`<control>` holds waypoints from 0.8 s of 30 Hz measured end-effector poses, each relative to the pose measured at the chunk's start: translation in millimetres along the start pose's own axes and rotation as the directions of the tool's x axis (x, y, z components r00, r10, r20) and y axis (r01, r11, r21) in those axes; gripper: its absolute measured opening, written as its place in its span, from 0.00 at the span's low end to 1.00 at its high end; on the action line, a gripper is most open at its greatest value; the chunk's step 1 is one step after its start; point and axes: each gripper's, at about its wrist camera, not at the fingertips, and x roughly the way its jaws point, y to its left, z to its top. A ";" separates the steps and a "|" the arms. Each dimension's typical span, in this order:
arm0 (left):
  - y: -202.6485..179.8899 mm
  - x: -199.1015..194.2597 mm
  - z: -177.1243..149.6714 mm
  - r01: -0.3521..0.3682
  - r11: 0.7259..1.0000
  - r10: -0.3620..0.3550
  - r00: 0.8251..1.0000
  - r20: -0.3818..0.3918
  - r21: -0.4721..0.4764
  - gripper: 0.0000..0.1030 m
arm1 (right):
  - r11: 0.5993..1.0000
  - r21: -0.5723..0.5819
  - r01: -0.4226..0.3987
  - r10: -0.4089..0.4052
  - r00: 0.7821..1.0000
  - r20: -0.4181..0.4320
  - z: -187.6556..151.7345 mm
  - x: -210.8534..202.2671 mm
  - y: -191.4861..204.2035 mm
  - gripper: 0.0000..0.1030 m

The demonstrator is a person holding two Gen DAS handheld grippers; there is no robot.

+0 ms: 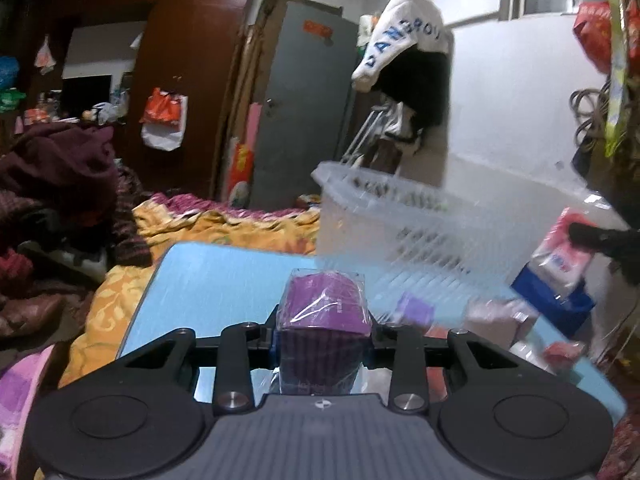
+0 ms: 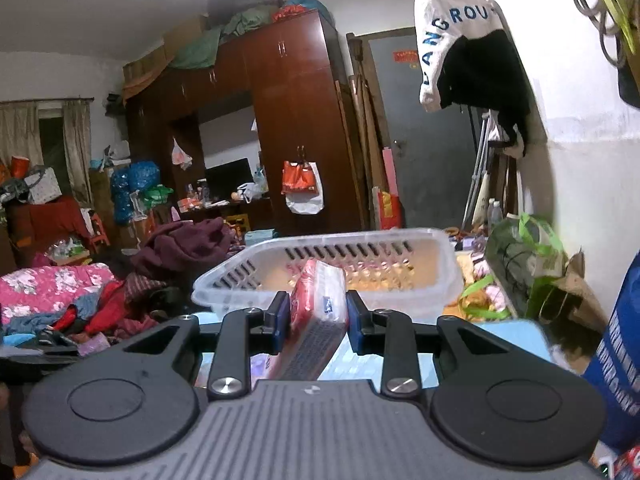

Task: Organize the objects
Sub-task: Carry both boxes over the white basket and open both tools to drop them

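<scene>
Cluttered bedroom, blue table [image 1: 224, 280] under both claws. Left gripper [image 1: 325, 328] was clamped on a purple wrapped pack [image 1: 326, 300]; right gripper [image 2: 317, 316] pinched a red tissue pack [image 2: 318, 300] — both carried clear of the table, likely bound for the clear slotted basket [image 2: 400, 240] just ahead.

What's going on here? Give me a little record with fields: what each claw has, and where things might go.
left claw: shut on a purple pack in clear wrap
right claw: shut on a red and white pack
likely container: clear slotted basket, just ahead of both claws
surface: light blue tabletop, on a cluttered bed
likely next: drop both packs into the basket
</scene>
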 end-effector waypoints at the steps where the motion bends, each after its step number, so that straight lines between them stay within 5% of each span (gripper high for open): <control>1: -1.3 0.7 5.7 0.011 1.000 -0.011 1.000 0.007 -0.001 0.38 | 1.000 -0.004 0.001 -0.001 1.000 -0.001 4.0 1.8 -1.1 0.32; 12: -35.9 47.1 79.2 0.135 0.991 -0.135 0.990 0.044 0.005 0.38 | 0.997 -0.078 0.029 -0.028 0.999 0.018 38.5 33.1 3.1 0.32; 17: -61.6 94.9 112.4 0.097 0.995 -0.097 0.995 0.020 0.012 0.38 | 0.989 -0.119 0.091 -0.094 0.995 -0.014 45.1 62.0 -0.4 0.32; 24: -71.4 132.9 111.2 0.039 0.999 -0.038 0.999 -0.029 0.029 0.39 | 0.986 -0.121 0.113 -0.121 0.991 -0.064 39.5 83.1 -14.6 0.36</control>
